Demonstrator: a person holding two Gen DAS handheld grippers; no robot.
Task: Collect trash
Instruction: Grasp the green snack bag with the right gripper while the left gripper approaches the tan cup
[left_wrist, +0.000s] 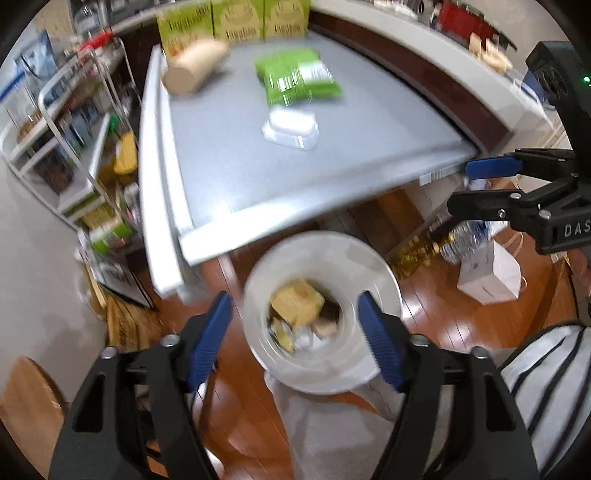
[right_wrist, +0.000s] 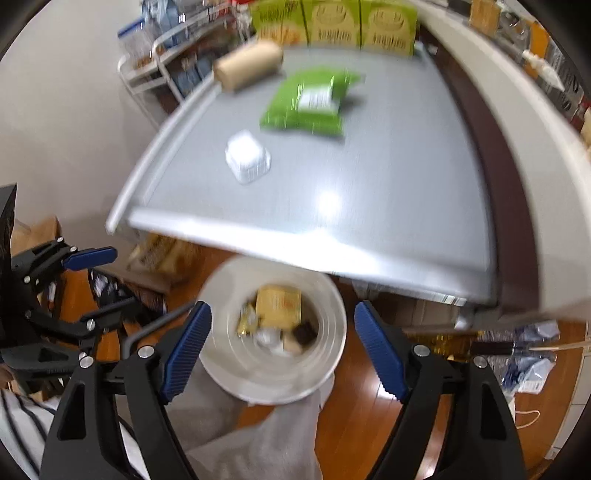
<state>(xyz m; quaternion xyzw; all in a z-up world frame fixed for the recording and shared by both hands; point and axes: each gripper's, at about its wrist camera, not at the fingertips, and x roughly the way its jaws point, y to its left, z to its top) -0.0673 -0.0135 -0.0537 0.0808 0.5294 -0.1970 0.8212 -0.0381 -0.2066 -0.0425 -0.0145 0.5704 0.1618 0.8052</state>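
Both your left tongs (left_wrist: 293, 338) and right tongs (right_wrist: 282, 347) hang released and empty above the white bin (right_wrist: 325, 295), which sits on the floor directly below and between their fingers and already holds several wrappers (right_wrist: 279, 306). Ahead of the tongs on the desk (right_wrist: 388, 177), going left to right, a brown paper roll (right_wrist: 249, 66), a white plastic tray (right_wrist: 247, 157) and a green packet (right_wrist: 306, 103) are left, so I judge you partway through.
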